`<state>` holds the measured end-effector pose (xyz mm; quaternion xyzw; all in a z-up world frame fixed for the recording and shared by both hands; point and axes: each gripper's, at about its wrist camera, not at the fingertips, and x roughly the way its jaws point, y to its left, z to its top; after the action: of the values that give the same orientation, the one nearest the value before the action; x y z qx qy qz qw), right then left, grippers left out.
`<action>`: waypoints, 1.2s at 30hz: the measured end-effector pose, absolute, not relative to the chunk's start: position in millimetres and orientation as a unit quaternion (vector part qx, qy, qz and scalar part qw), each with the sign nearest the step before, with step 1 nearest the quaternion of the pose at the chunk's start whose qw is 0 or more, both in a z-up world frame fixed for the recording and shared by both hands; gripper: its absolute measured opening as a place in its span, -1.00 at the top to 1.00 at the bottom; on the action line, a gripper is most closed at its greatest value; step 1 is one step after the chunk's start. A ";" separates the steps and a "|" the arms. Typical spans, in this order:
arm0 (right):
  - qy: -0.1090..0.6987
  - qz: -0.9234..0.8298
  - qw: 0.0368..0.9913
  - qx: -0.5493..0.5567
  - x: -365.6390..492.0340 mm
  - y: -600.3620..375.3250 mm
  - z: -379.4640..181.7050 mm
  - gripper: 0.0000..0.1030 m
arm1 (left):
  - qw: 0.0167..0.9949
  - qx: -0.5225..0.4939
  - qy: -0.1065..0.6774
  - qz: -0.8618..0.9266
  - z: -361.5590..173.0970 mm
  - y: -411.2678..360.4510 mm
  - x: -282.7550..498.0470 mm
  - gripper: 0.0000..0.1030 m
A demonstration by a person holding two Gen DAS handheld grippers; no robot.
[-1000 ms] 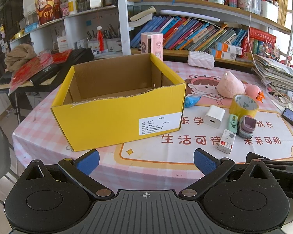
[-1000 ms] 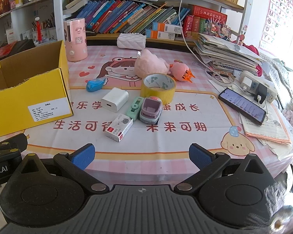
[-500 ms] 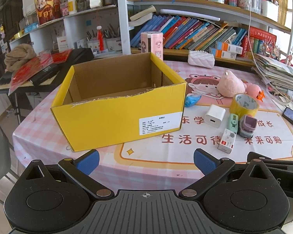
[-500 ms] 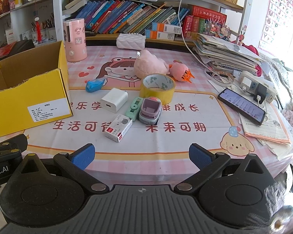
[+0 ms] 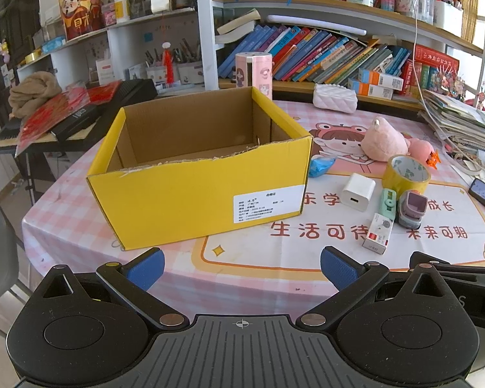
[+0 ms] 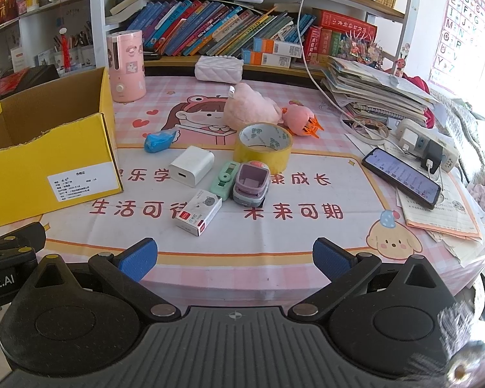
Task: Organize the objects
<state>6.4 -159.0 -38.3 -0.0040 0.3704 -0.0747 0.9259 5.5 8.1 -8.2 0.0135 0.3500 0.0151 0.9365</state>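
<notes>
An open, empty yellow cardboard box (image 5: 197,190) (image 6: 45,165) stands on the left of the table. To its right lie a white charger (image 6: 192,165) (image 5: 357,190), a small white and red box (image 6: 199,211) (image 5: 378,232), a green stapler-like item (image 6: 224,179), a purple toy (image 6: 251,183) (image 5: 411,208), a yellow tape roll (image 6: 264,145) (image 5: 405,173), a blue wrapper (image 6: 159,140), a pink plush (image 6: 250,108) and a pink toy with orange legs (image 6: 302,119). My left gripper (image 5: 241,266) and right gripper (image 6: 234,258) are open and empty, near the table's front edge.
A pink canister (image 6: 126,64) and a white quilted pouch (image 6: 218,68) stand at the back. A phone (image 6: 401,177), a power strip (image 6: 426,145), papers and stacked books (image 6: 375,97) crowd the right side. Bookshelves (image 5: 323,55) rise behind the table.
</notes>
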 end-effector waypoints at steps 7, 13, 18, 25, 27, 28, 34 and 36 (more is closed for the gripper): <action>0.370 -0.074 0.926 -0.004 5.6 -158.8 -37.9 -1.00 | 0.937 0.014 0.350 0.016 -8.6 9.4 5.4 -1.00; 0.370 -0.074 0.926 -0.004 6.0 -159.1 -38.5 -1.00 | 0.937 0.015 0.350 0.017 -9.1 10.9 4.5 -1.00; 0.367 -0.074 0.927 -0.005 5.1 -156.1 -35.4 -1.00 | 0.937 0.015 0.349 0.020 -8.5 11.6 3.1 -1.00; 0.362 -0.074 0.929 -0.005 2.6 -155.1 -32.8 -1.00 | 0.937 0.011 0.347 0.020 -7.0 9.6 3.7 -1.00; 0.361 -0.075 0.930 -0.004 2.2 -155.6 -32.8 -1.00 | 0.938 0.011 0.347 0.019 -6.7 9.7 3.4 -1.00; 0.361 -0.075 0.929 -0.005 1.9 -156.1 -33.2 -1.00 | 0.938 0.011 0.347 0.019 -6.7 9.4 3.5 -1.00; 0.362 -0.074 0.929 -0.005 1.8 -156.0 -33.2 -1.00 | 0.937 0.011 0.348 0.020 -6.6 8.9 3.7 -1.00; 0.361 -0.074 0.930 -0.005 1.9 -155.7 -33.1 -1.00 | 0.937 0.010 0.348 0.022 -6.5 8.7 2.9 -1.00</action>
<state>1.9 -155.7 -33.1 -0.0046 0.3612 -0.0738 0.9295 2.9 8.7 -6.5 0.0102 0.3484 0.0216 0.9370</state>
